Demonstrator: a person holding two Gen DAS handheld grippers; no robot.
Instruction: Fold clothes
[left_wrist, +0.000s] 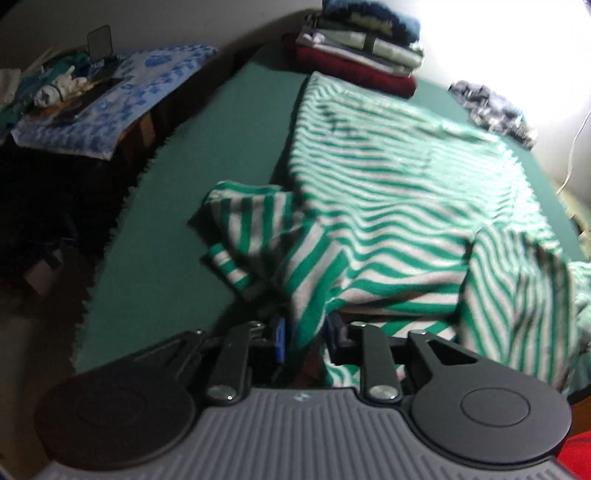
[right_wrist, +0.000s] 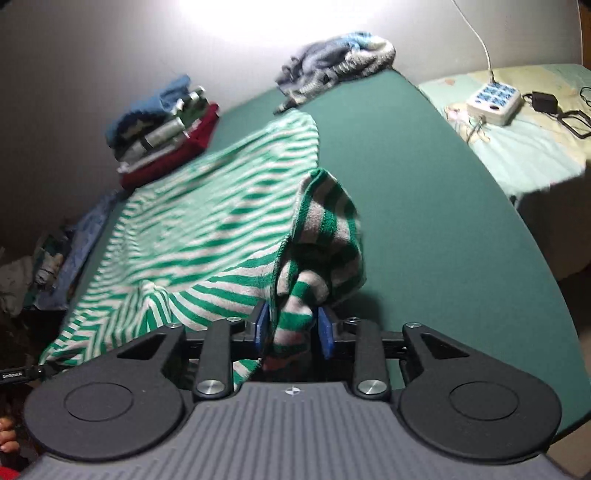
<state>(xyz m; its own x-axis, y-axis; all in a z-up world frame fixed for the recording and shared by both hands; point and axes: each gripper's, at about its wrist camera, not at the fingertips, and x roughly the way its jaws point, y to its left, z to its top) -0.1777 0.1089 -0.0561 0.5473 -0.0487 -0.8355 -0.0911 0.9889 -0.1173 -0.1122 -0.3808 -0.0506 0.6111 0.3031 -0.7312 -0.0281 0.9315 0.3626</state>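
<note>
The sweater (left_wrist: 399, 192) is green and off-white stripes all over, sleeves included. It sits on a flat dark green table (left_wrist: 221, 147). At the far end there's a folded stack (left_wrist: 362, 44): dark red at the bottom, pale grey-white layers with a dark band in the middle, blue knit with a cream zigzag on top. A crumpled blue, grey and white piece (right_wrist: 336, 59) is off in the corner. The side surface has a white cloth with a blue print (left_wrist: 122, 92). Each claw has blue pads (right_wrist: 325, 332) on black arms, with a ribbed grey body. White power strip (right_wrist: 493, 99) with blue sockets on a pale green bedsheet (right_wrist: 535, 147).
</note>
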